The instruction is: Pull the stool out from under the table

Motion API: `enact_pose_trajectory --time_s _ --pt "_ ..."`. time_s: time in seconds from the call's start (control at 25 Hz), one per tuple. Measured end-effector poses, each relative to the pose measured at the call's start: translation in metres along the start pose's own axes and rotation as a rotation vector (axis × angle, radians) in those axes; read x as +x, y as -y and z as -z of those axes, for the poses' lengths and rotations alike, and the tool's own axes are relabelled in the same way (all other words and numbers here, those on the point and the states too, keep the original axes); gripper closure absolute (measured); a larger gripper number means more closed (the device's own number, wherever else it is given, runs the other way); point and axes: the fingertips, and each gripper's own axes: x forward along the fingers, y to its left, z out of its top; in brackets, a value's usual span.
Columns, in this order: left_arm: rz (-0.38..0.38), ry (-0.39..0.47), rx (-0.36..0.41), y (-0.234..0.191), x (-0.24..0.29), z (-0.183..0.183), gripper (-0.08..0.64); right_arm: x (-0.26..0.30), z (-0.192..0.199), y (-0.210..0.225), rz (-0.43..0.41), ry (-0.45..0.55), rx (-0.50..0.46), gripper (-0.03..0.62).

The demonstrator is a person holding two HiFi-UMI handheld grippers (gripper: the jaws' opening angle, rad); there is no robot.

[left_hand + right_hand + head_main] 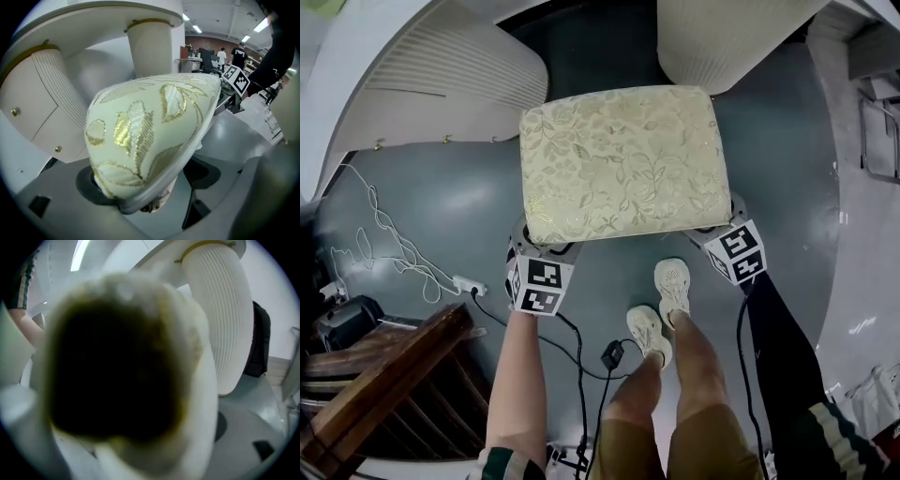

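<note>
Smooth grey floor (441, 192) all round; a dark wooden frame (389, 370) at eight o'clock, a loose white cable (394, 242) at nine.

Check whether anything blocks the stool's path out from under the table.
The person's shoes stand just behind the stool, close to its near edge; a black plug and cable lie on the floor beside them.

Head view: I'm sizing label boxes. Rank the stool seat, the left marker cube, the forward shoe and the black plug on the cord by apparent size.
1. stool seat
2-3. left marker cube and forward shoe look alike; the cube sits nearer the camera, so unranked
4. black plug
</note>
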Motion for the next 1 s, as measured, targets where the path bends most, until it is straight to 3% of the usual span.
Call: enact_pose_trajectory --time_s 0.16,0.48,1.0 --pt "-0.016 -0.009 0.014 -0.001 0.002 0.002 0.123 0.006 0.003 0.000 -0.001 0.016 0.001 0.137" --pt "0.029 -0.060 0.005 -0.002 -0.004 0.000 0.127 -0.001 0.000 -0.003 -0.006 -0.031 0.038 0.137" --pt "0.082 -0.055 -0.010 0.002 0.000 0.004 0.133 -0.010 -0.002 -0.003 0.020 -0.092 0.038 0.136"
